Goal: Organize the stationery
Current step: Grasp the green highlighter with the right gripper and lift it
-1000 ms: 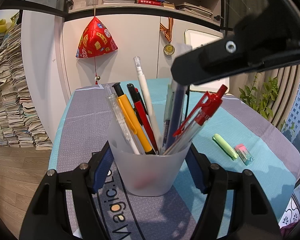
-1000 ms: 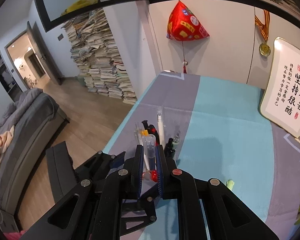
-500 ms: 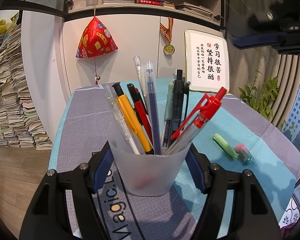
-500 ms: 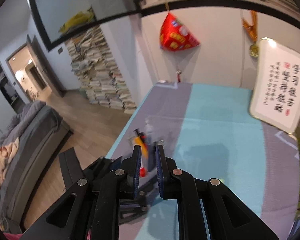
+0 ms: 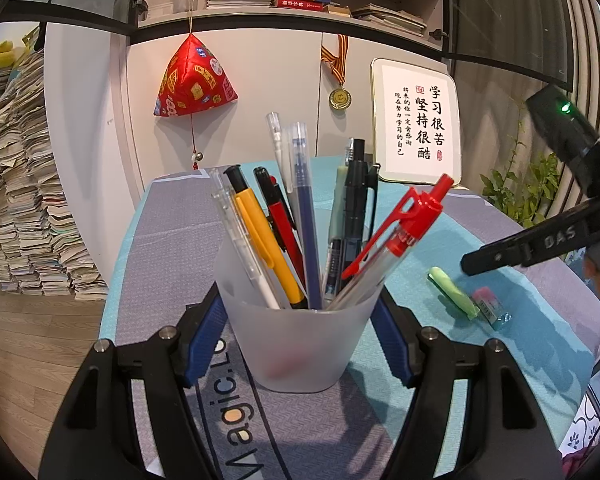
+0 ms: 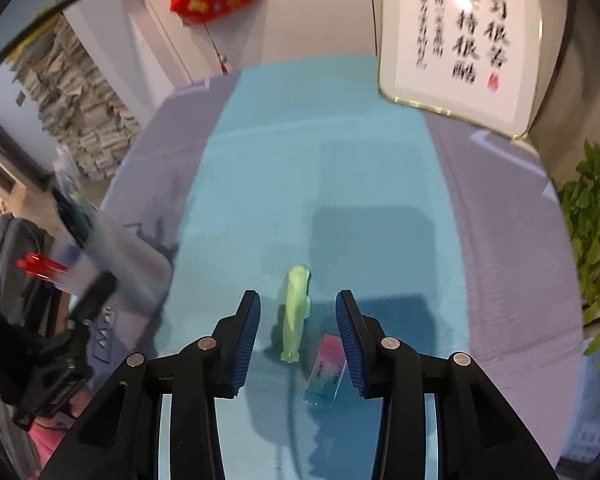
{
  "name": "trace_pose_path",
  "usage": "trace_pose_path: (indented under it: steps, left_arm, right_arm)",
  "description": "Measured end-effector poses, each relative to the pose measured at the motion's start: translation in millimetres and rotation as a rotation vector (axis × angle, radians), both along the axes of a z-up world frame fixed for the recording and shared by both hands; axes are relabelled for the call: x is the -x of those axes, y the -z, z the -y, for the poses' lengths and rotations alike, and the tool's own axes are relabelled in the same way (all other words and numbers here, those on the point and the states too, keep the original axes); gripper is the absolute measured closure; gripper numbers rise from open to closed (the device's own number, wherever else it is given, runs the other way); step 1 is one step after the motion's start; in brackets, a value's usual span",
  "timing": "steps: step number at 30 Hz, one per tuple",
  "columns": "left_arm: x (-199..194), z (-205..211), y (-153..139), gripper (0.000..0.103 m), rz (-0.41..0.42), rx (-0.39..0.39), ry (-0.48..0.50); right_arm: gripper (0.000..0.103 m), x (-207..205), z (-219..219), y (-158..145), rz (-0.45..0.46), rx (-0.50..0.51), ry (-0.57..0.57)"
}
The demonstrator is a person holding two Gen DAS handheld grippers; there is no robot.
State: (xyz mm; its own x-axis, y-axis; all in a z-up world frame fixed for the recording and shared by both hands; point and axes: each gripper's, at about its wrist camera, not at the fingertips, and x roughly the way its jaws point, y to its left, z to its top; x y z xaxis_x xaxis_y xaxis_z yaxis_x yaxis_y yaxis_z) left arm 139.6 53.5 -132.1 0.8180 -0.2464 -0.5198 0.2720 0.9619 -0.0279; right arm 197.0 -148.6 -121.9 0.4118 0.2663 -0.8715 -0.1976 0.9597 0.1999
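Observation:
A frosted pen cup point(image 5: 300, 344) with several pens stands on the mat, and my left gripper point(image 5: 300, 328) is shut on it, its blue pads pressing both sides. A blue pen point(image 5: 304, 208) stands upright among them. A green highlighter point(image 5: 454, 292) and a pink-and-blue eraser point(image 5: 492, 308) lie on the teal cloth to the right. My right gripper point(image 6: 298, 298) points down over them with its jaws opening. The highlighter point(image 6: 296, 316) shows in the gap between the pads, untouched. The eraser point(image 6: 326, 372) lies by the right pad. The cup point(image 6: 120, 256) is blurred at left.
A framed calligraphy sign point(image 5: 416, 128) leans at the table's far end, with a potted plant point(image 6: 596, 240) to its right. The table edge point(image 5: 116, 280) drops off left of the cup toward stacks of paper point(image 5: 24, 200) on the floor.
My right gripper released the blue pen into the cup, swung right and down over the highlighter and eraser, and its jaws parted. The left gripper and cup stayed put.

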Motion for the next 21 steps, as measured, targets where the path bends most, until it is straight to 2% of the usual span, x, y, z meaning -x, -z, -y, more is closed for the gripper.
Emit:
trace_pose_path:
  steps: [18,21]
  left_arm:
    - [0.0,0.0,0.2,0.035,0.0,-0.001,-0.002]
    - [0.0,0.0,0.2,0.035,0.0,-0.001,-0.002]
  right_arm:
    - [0.063,-19.1,-10.2,33.4,-0.049,0.049,0.011]
    - [0.073,-19.4,-10.8,33.0,-0.047,0.064,0.008]
